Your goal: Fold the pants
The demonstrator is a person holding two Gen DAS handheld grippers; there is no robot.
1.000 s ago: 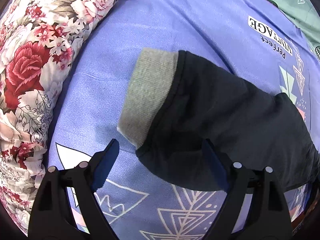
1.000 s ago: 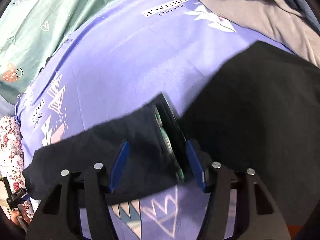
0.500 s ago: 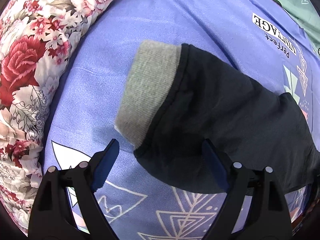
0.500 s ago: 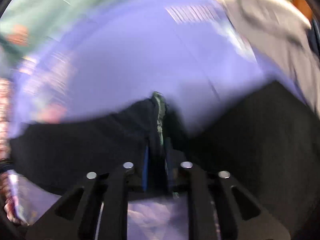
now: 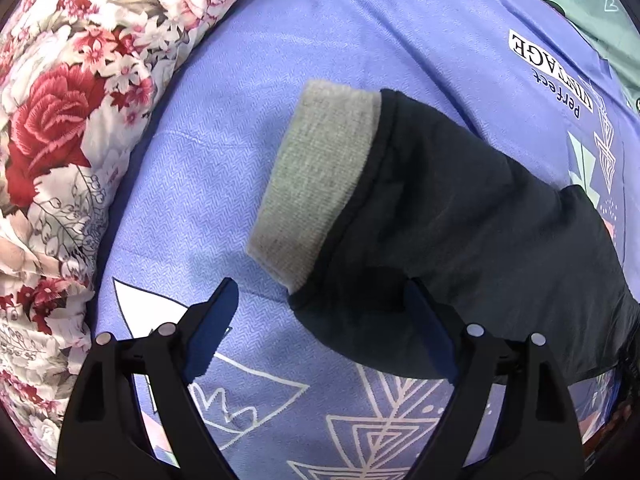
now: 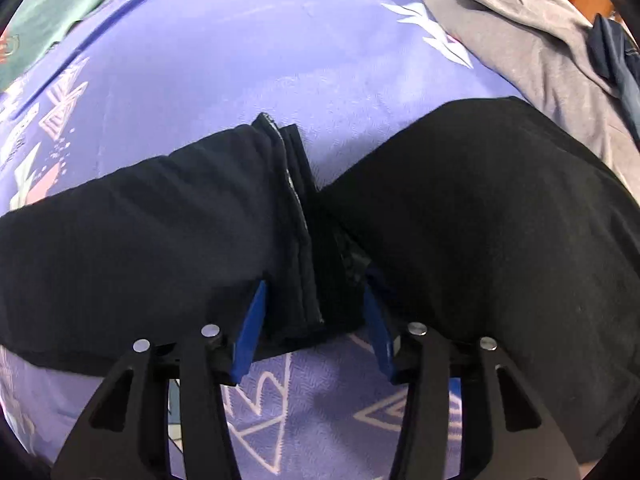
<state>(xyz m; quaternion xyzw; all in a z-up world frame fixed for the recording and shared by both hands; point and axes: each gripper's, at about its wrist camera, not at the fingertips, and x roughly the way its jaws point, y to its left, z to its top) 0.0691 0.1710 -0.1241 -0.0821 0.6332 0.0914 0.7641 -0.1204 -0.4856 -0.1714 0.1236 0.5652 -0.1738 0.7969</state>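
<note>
The black pants (image 5: 460,216) lie on the purple printed sheet (image 5: 320,32). In the left wrist view a leg end with a grey ribbed cuff (image 5: 316,184) points to the upper left. My left gripper (image 5: 320,300) is open, its fingers straddling the lower corner of the leg near the cuff. In the right wrist view the pants (image 6: 500,208) spread to both sides with a bunched seam edge (image 6: 296,208) in the middle. My right gripper (image 6: 314,312) is open around that bunched edge, and its blue pads are apart from the cloth.
A floral quilt (image 5: 60,120) lies along the left. A grey garment (image 6: 520,28) and a dark blue item (image 6: 612,52) lie at the far right. A teal sheet (image 6: 52,4) borders the purple one at the back.
My right gripper was shut on the bunched pants edge half a second ago and has now opened, letting it go. The left gripper has stayed open and shifted slightly.
</note>
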